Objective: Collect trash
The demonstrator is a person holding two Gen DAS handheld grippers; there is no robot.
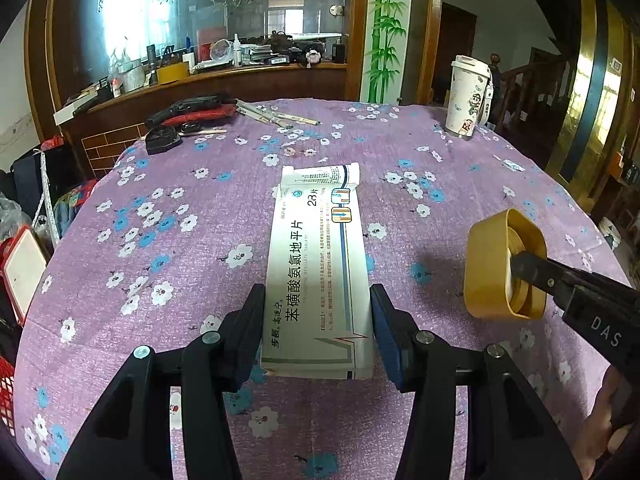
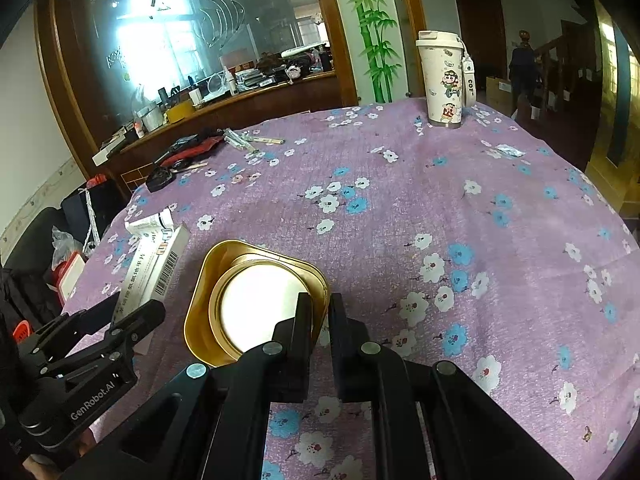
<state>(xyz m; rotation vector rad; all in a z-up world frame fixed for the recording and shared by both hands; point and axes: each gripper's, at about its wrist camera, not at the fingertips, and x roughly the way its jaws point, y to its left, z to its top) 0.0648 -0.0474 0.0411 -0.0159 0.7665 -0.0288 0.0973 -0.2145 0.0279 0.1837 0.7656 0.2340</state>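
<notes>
Nearest at hand, the left gripper (image 1: 318, 326) has its jaws spread about as wide as the white medicine box (image 1: 320, 280), one blue-padded finger (image 1: 386, 336) against each long side of the carton, which lies flat on the purple flowered tablecloth (image 1: 200, 240) and runs away toward 12 o'clock; whether the pads actually press it I cannot tell for sure, but they sit right at its edges. At the far end of the box a white ointment tube (image 1: 326, 174) lies crosswise, touching it. Off at 3 o'clock from the box, the right gripper (image 2: 320, 312) is nearly closed, its two fingers pinching the near wall of a gold square lid (image 2: 256, 300), which shows a round white liner inside; in the left camera that lid (image 1: 504, 264) is tipped up on edge above the cloth. Farther out, at about 1 o'clock, a small crumpled foil wrapper (image 2: 509, 150) lies on the cloth, well apart from everything else. Beyond it a white cartoon tumbler (image 2: 444, 80) stands upright near the far rim of the table. At 11 o'clock, along the far-left edge, sit a black and red clutter of tools (image 1: 192, 114) and some wrapped chopsticks (image 1: 276, 116).
</notes>
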